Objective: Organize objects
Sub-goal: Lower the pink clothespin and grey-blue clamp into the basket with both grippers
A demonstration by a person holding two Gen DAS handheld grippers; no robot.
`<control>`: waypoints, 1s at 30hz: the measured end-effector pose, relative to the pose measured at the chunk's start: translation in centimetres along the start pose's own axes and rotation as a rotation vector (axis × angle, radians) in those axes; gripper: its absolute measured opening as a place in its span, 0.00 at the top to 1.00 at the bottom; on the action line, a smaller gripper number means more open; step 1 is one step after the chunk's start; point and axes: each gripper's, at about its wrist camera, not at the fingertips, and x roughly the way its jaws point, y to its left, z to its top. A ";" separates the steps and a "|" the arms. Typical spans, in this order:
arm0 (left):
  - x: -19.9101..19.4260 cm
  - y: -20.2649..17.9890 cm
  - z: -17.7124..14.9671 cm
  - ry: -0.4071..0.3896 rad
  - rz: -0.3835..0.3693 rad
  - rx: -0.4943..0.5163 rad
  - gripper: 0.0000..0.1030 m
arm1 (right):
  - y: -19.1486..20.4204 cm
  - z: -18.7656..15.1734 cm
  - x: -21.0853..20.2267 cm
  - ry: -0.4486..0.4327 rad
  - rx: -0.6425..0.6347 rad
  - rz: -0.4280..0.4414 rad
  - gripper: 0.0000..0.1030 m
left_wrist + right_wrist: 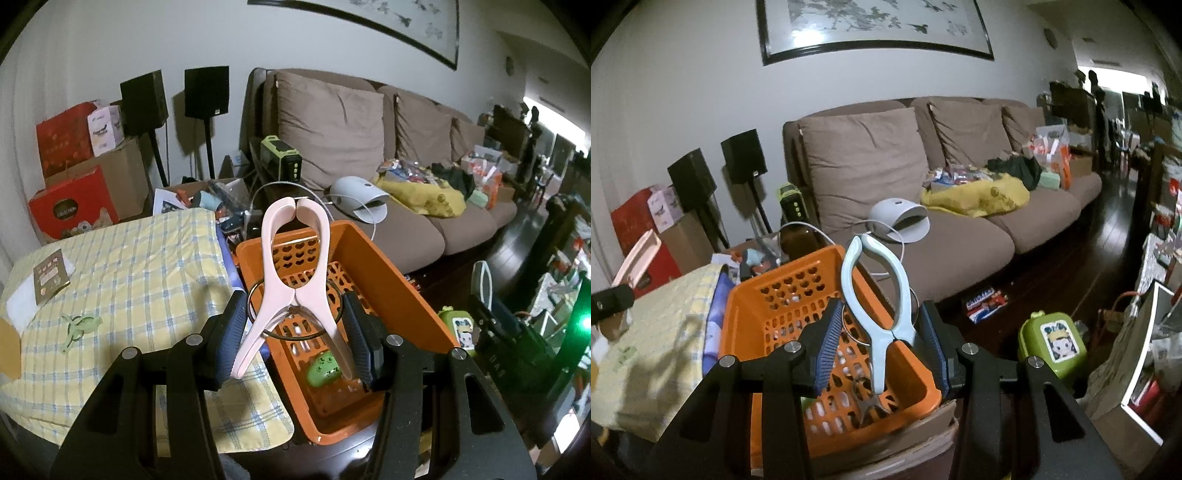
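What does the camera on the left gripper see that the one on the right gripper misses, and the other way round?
Only the left view shows the pink clip held in the left gripper, a small green toy lying inside the basket, and most of the yellow checked cloth.

Only the right view shows the pale blue clip held in the right gripper.

Both show the orange basket, the brown sofa and the green lunchbox.

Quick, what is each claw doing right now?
Left claw: closed on a large pink plastic clothes clip.
Right claw: closed on a large pale blue plastic clothes clip.
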 end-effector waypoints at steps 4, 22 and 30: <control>0.7 0.4 -0.6 0.015 0.003 -0.008 0.52 | 0.7 -0.2 -0.3 -0.016 -0.011 0.022 0.58; 2.4 0.9 -1.6 0.028 -0.057 -0.037 0.52 | 0.9 -0.2 0.8 0.018 -0.045 0.054 0.58; 2.8 1.1 -1.5 0.031 -0.063 -0.046 0.52 | 1.1 -0.4 1.9 0.064 -0.065 0.048 0.58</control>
